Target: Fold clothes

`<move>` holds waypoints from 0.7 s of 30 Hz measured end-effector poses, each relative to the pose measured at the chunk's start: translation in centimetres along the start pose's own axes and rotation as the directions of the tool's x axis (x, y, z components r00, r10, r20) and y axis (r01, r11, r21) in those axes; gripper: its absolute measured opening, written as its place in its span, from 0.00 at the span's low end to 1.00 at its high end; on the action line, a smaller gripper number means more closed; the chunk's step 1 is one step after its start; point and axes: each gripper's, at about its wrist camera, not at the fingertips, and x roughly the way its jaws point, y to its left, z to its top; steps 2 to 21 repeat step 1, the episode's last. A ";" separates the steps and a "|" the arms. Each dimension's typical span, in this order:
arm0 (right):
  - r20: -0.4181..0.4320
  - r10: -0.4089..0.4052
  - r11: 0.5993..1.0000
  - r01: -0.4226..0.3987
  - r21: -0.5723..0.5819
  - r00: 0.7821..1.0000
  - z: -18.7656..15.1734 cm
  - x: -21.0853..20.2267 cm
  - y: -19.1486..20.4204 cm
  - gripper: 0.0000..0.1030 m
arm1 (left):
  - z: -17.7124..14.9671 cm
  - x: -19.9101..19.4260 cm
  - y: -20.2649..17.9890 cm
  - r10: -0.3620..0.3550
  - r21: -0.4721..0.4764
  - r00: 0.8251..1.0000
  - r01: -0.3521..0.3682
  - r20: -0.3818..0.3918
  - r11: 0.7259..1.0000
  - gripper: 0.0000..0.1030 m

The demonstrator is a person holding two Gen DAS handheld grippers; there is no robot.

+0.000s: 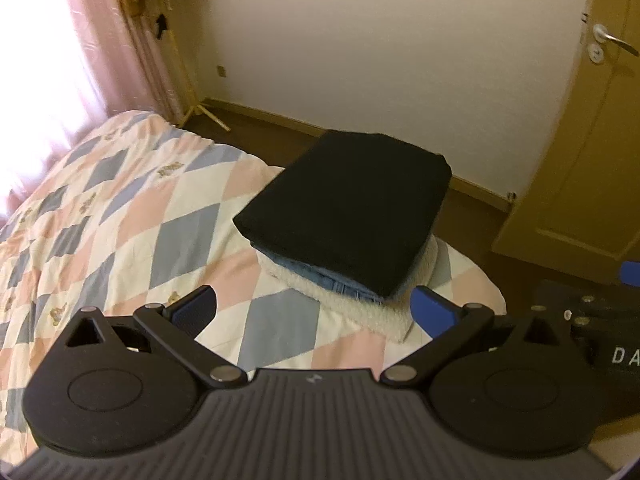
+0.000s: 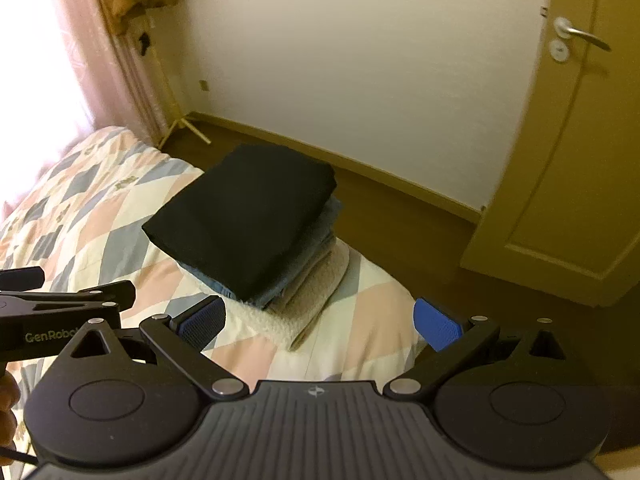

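**At the bed's near corner: both grippers empty, stack of folded clothes ahead**

Over the quilt, left gripper [image 1: 314, 312] hovers with its blue pads spread wide, nothing between them. Right gripper [image 2: 320, 320] hangs just beside it, likewise spread and empty. Each tool sits a little short of the pile, not touching it.

Stack of folded clothes [image 1: 348, 220] rests on the diamond-patterned quilt [image 1: 132, 216], at the corner nearest the wooden floor [image 2: 400, 216]. Count, top to bottom: one black garment [image 2: 244, 216], one blue denim piece [image 2: 316, 236], one beige layer [image 2: 316, 280], one white fleecy piece [image 1: 372, 312] at the base. Four layers visible; more may be hidden between.

Judgement: folding looks done or nearly so; no loose garment shows in either view. If the pile needs squaring, press lightly from both sides at once, low on the stack, so the black top layer does not slide toward the bed edge.

Beyond: one door [image 2: 560, 160], one curtain [image 1: 80, 40].
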 end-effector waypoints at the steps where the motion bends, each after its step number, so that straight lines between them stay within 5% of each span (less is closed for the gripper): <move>1: 0.001 0.009 1.000 -0.009 -0.013 1.000 0.4 0.1 -0.4 1.00 | 0.2 -0.1 -0.3 0.010 -0.012 1.000 -0.010 0.001 1.000 0.99; 21: 0.001 0.009 1.000 -0.009 -0.013 1.000 0.4 0.1 -0.4 1.00 | 0.2 -0.1 -0.3 0.010 -0.012 1.000 -0.010 0.001 1.000 0.99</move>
